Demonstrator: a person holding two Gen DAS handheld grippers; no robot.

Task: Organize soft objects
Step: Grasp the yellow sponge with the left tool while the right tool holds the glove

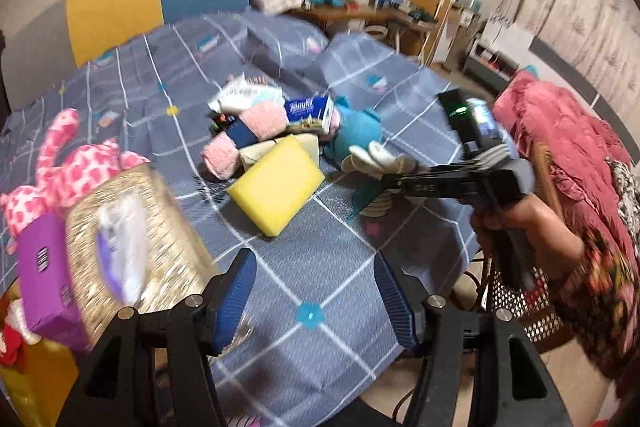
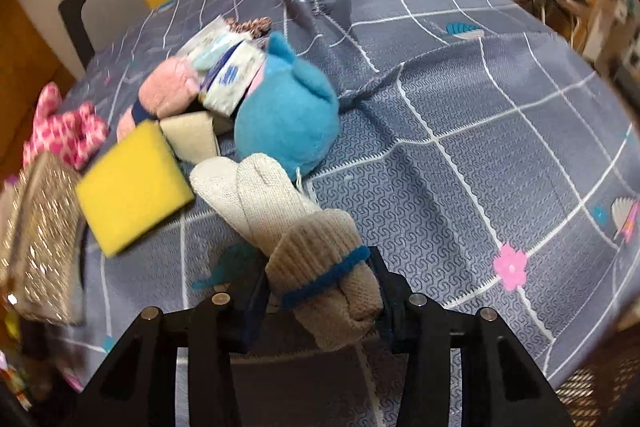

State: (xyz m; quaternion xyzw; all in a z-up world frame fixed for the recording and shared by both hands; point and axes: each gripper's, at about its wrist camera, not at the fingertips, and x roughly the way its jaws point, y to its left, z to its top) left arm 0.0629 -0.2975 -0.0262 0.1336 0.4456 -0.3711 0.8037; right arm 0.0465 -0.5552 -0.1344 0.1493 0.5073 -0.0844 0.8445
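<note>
The right gripper point(image 2: 320, 287) clamps a cream knit glove point(image 2: 280, 215) at its blue-banded cuff, the glove's fingers pointing toward the blue plush toy point(image 2: 286, 129). The left gripper point(image 1: 316, 301), fingers spread wide and holding nothing, hovers over the grey checked bedsheet point(image 1: 340, 267), the yellow sponge point(image 1: 276, 185) lying well ahead of its tips.

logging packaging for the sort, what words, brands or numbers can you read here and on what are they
White script brand on the blue-and-white tissue pack in the pile: too blurred to read with confidence.
White marking on the end of the purple tissue box: blurred, unreadable.
Small marking on the black body of the right gripper, which holds the cream knitted glove: too small to read.
No other text visible.
</note>
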